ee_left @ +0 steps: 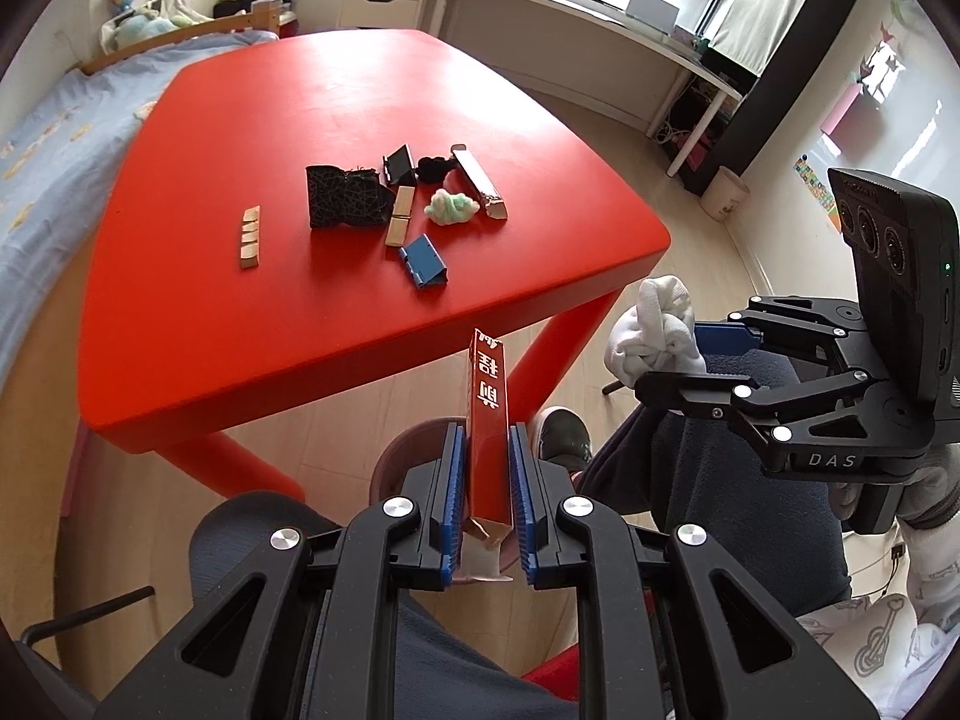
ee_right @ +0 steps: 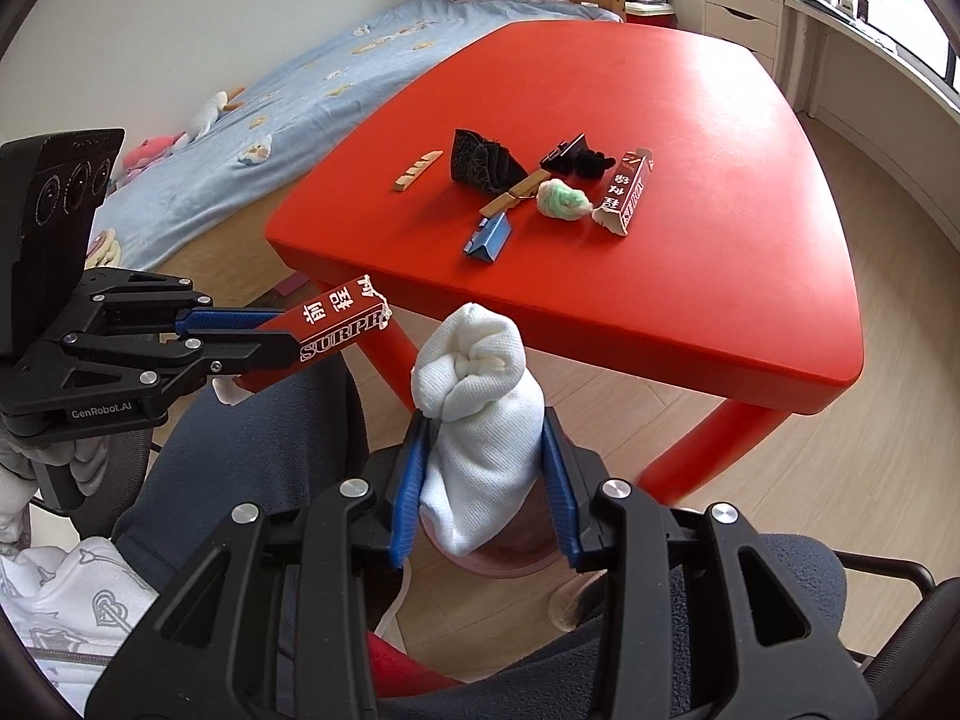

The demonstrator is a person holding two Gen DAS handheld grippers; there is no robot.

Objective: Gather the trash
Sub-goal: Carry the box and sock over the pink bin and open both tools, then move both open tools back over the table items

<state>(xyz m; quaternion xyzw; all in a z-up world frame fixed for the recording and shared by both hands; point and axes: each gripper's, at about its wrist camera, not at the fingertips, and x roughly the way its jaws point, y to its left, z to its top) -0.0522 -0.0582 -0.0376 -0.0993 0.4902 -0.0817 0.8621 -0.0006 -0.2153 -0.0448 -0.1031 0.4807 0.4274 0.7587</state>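
Observation:
My left gripper (ee_left: 487, 444) is shut on a red carton (ee_left: 489, 420) with white lettering, held off the table's near edge over a pinkish bin (ee_left: 414, 450). It also shows in the right wrist view (ee_right: 336, 324). My right gripper (ee_right: 486, 426) is shut on a white balled cloth (ee_right: 474, 384), also held below the table edge; it shows in the left wrist view (ee_left: 654, 330). On the red table (ee_left: 300, 312) lie a second red carton (ee_left: 480, 183), a green-white wad (ee_left: 453, 207), a black crumpled wrapper (ee_left: 345, 198) and a black scrap (ee_left: 435, 168).
Also on the table are a blue folded clip (ee_left: 425, 261), a black clip (ee_left: 399, 165), wooden blocks (ee_left: 401, 216) and a notched wooden strip (ee_left: 250, 237). A bed (ee_right: 270, 96) stands beyond the table, a desk (ee_left: 570, 30) by the window. My knees (ee_right: 240, 420) are below.

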